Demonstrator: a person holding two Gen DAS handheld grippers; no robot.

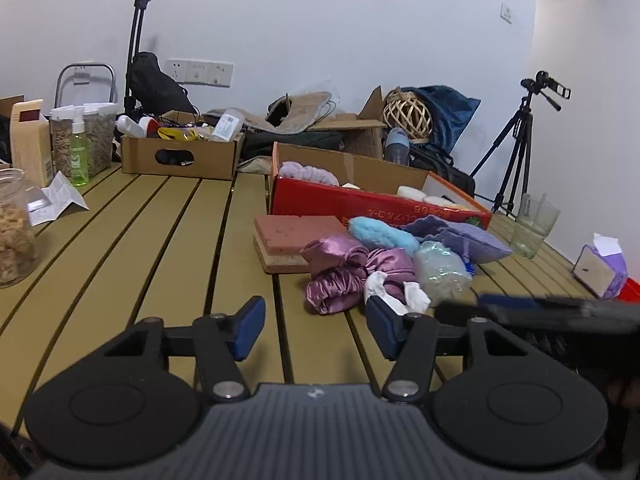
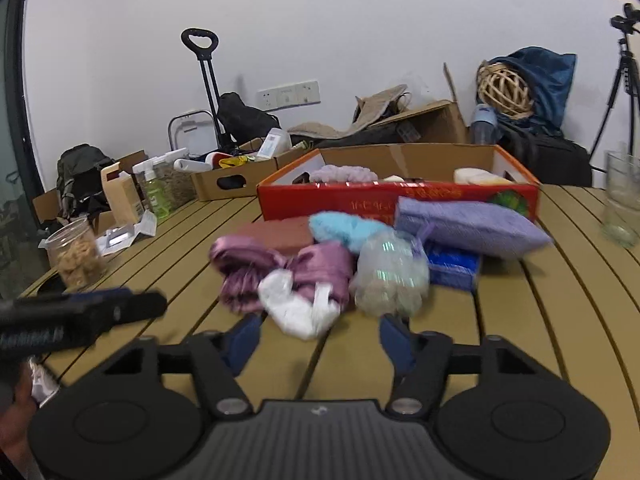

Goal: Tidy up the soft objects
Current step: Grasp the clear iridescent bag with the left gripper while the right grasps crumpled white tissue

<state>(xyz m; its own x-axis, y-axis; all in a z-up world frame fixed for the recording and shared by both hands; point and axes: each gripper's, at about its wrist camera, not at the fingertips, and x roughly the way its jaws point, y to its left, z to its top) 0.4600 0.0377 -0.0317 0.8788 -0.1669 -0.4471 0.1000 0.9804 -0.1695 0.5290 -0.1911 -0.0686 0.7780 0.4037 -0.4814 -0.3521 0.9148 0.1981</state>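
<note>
A pile of soft things lies on the slatted table in front of a red cardboard box [image 1: 376, 202] [image 2: 360, 200]: a pink sponge block [image 1: 292, 236] [image 2: 280, 232], a purple satin cloth [image 1: 340, 272] [image 2: 288, 268], a white cloth [image 1: 400, 290] [image 2: 296, 308], a blue fluffy piece [image 1: 380, 234] [image 2: 344, 226], a clear plastic bag [image 1: 440, 266] [image 2: 390, 276] and a lavender pillow [image 1: 468, 238] [image 2: 472, 226]. My left gripper [image 1: 316, 328] is open and empty, just short of the pile. My right gripper [image 2: 320, 340] is open and empty, right before the white cloth.
A jar of snacks [image 1: 14, 228] [image 2: 78, 254] stands at the left. A brown box of bottles [image 1: 180, 152] [image 2: 236, 178], a green spray bottle [image 1: 79, 152], a glass [image 1: 534, 220] [image 2: 622, 200] and a tissue pack [image 1: 600, 268] ring the table. A blue sponge [image 2: 454, 266] lies under the pillow.
</note>
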